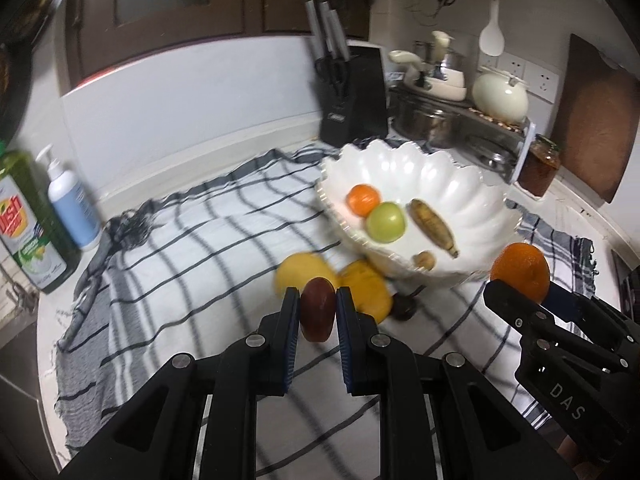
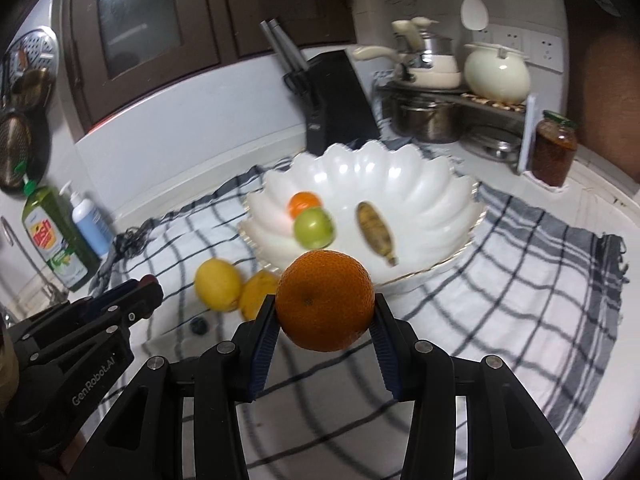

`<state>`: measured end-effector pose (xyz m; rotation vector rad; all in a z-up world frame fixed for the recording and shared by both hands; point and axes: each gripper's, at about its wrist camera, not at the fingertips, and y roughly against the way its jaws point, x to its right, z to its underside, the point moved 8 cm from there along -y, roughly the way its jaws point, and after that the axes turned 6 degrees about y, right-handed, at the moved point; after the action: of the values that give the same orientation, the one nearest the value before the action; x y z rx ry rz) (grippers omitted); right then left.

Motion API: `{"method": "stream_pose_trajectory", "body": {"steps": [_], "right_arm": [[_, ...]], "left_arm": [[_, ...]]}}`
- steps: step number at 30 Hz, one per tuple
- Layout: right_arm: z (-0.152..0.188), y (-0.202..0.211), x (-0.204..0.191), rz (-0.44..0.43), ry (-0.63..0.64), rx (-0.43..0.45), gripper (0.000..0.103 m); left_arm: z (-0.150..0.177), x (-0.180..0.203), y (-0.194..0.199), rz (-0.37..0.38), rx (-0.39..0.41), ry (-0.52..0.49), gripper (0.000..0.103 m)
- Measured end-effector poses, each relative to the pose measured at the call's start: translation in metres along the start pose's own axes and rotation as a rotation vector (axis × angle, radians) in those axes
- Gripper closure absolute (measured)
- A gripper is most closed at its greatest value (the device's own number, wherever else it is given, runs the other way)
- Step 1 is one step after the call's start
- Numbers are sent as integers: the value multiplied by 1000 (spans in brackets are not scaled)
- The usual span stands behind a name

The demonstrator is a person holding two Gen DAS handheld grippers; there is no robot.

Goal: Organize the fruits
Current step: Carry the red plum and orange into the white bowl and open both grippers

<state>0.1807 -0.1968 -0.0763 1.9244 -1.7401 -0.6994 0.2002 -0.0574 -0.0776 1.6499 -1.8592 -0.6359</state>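
Holding one dark red oval fruit [image 1: 317, 312] clamped in its narrow jaws, the left gripper [image 1: 317, 308] hangs above the checked cloth [image 1: 180, 248] on the bench – the right gripper [image 2: 326, 316] grips one large round orange [image 2: 325, 300]. One white scalloped bowl [image 2: 400, 184] holds four fruits – a small orange [image 2: 304, 202], a green apple [image 2: 314, 227], a brown-spotted banana [image 2: 376, 232] and a small brown one [image 1: 424, 260]. Two yellow lemons [image 2: 218, 284] lie beside it.

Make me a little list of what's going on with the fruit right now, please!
left gripper: shut on a small dark red fruit
right gripper: shut on a big orange
white bowl: holds a small orange fruit, a green apple, a brown-spotted banana
on the checked cloth: two yellow fruits, a small dark fruit
both held fruits: not yet in the bowl
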Motion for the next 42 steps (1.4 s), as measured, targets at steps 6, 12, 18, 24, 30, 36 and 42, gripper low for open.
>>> {"method": "stream_pose_trajectory", "body": {"steps": [6,12,18,24,30,36,42], "right_arm": [[-15,3,30,35,-13,20,57],[-29,-2,53,68,-6,35,57],[-43,-14,71,92,-3,32,57],[-52,-33,83,101,14,14,57],[-53,-55,93,106,20,-18,57],[-51,-74,101,103,25,-52,57],[-51,-85,104,121,38,-67,55]], "left_arm": [[-18,27,-7,27,12,-20,84],[-37,47,-17,43,31,-30,84],[-53,62,-36,55,28,-38,84],[-59,71,-61,66,4,-42,84],[-58,75,-84,70,-30,-47,84],[-52,80,-105,76,-68,-46,83],[-53,76,-112,58,-74,-35,63]]}}
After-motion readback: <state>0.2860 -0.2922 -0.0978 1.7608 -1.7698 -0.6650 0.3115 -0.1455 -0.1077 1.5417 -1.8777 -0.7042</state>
